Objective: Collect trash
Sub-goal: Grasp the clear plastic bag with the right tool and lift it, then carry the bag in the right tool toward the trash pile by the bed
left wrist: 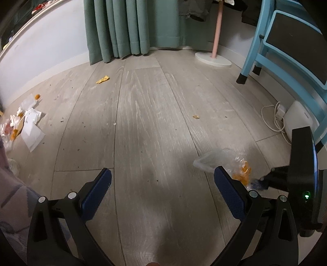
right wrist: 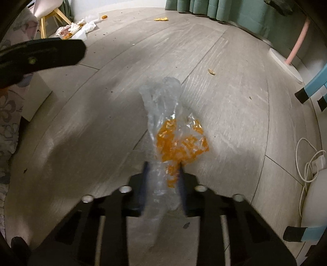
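My right gripper is shut on a clear plastic bag with orange scraps and holds it above the wood floor. The same bag shows low right in the left wrist view, with the right gripper beside it. My left gripper is open and empty above bare floor. A pile of white wrappers and orange peel lies far left by the wall; it also shows in the right wrist view. A yellow scrap lies near the curtain. A small crumb lies mid-floor.
Green curtain at the back. A pink pole on a white round base stands back right. A blue chair stands right, with a white box and cable under it. A wooden-legged chair stands far left.
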A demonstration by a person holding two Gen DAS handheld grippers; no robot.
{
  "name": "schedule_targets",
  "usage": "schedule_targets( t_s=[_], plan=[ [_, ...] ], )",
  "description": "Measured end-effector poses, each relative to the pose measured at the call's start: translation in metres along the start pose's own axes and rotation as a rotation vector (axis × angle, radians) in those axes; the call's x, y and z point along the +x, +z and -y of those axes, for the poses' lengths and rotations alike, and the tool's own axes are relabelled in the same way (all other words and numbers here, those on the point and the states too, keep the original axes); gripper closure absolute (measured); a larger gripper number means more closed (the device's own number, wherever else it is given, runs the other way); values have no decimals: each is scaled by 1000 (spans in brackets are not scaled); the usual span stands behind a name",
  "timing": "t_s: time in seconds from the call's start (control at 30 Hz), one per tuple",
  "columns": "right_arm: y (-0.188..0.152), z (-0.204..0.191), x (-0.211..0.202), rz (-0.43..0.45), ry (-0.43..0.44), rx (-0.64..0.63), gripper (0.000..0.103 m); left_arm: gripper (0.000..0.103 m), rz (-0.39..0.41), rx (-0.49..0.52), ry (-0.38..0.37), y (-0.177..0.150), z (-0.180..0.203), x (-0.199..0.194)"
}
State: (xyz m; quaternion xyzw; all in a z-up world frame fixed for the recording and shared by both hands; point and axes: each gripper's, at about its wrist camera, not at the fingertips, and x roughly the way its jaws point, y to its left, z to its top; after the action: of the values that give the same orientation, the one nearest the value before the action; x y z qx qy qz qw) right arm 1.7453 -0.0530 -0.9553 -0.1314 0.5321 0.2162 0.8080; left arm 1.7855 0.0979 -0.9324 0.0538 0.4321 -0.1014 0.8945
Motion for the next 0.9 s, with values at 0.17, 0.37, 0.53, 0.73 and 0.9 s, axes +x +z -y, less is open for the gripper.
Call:
schedule_targets(
  t_s=[0.17,0.37,0.53,0.73,0.9],
  plan=[
    [3,4,-13,27,33,7,93,6,-3,9,-5,0,4,2],
    [16,12,-48,30,6,28,93,6,-24,-13,2,15,4,-18],
    [40,10,-126,5,4,28,93,6,-65,-29,-3,56,14,-89],
    [77,3,-256,-20,21,45,93,6,-116,-71,-6,126,24,-199],
    [119,5,-372,-4,17,57,93,6,-113,-91,2,196,29,-288]
  ],
)
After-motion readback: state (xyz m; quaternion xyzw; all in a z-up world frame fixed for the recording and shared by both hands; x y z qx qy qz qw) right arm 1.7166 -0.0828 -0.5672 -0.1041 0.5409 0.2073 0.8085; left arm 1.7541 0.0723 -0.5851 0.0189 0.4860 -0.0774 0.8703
